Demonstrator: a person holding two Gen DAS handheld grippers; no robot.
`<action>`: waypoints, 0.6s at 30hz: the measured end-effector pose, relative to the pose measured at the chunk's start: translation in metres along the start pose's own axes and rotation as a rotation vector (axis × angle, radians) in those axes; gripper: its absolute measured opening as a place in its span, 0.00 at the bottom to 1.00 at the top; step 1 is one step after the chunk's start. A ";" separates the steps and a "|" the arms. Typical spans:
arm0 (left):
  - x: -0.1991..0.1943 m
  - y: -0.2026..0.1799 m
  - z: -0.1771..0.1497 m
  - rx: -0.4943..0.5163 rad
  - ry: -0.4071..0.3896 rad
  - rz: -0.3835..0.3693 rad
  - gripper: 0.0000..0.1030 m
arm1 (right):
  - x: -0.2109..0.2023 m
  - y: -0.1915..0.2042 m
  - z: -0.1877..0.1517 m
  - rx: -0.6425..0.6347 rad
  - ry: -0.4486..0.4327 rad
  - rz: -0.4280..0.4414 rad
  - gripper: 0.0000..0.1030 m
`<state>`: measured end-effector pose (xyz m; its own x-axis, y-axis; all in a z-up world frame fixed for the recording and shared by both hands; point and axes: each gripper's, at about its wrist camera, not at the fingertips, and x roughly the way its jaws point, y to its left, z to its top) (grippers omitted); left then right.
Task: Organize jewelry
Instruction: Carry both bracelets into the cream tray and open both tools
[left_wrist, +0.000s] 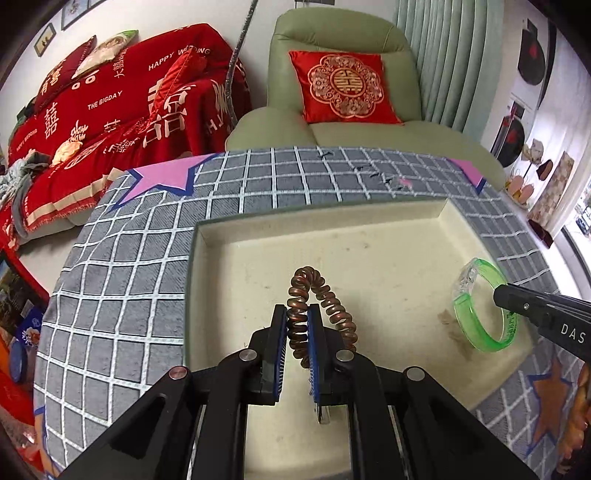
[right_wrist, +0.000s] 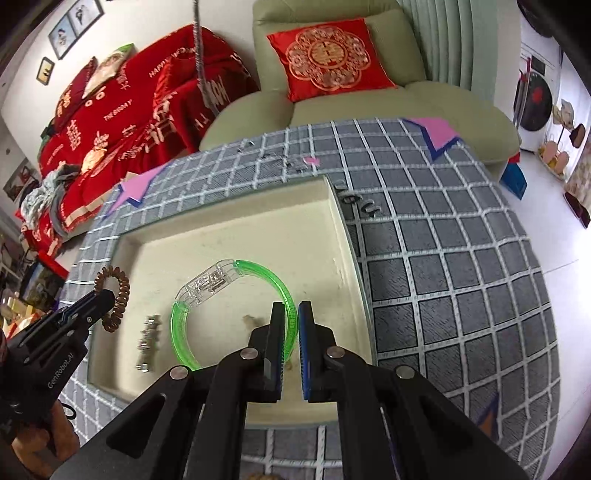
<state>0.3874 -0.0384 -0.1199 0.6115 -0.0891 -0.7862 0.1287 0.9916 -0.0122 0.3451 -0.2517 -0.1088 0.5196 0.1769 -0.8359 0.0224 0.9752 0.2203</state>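
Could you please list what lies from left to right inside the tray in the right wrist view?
Left tongs shut on the coiled brown bracelet → small metal piece → green bracelet, gripped by the right tongs → tray wall.

"HAPPY WEDDING" and "THE BIGDAY" run in white across the red sofa throw (left_wrist: 110, 107) at ten o'clock. The right gripper (left_wrist: 496, 293), entering at three o'clock, carries the letters "DAS". In the right wrist view, "GenRobot.AI" marks the left gripper (right_wrist: 107, 295) at eight o'clock.
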 end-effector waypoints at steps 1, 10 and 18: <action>0.005 -0.002 -0.001 0.008 0.002 0.009 0.22 | 0.004 -0.001 0.000 0.001 0.006 -0.003 0.07; 0.024 -0.011 -0.007 0.070 0.022 0.085 0.22 | 0.030 -0.004 -0.005 -0.019 0.032 -0.020 0.07; 0.025 -0.021 -0.009 0.118 0.008 0.124 0.22 | 0.033 -0.001 -0.008 -0.042 0.039 -0.026 0.09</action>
<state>0.3926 -0.0605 -0.1449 0.6226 0.0340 -0.7818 0.1442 0.9770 0.1573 0.3555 -0.2460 -0.1401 0.4856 0.1556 -0.8602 -0.0009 0.9841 0.1776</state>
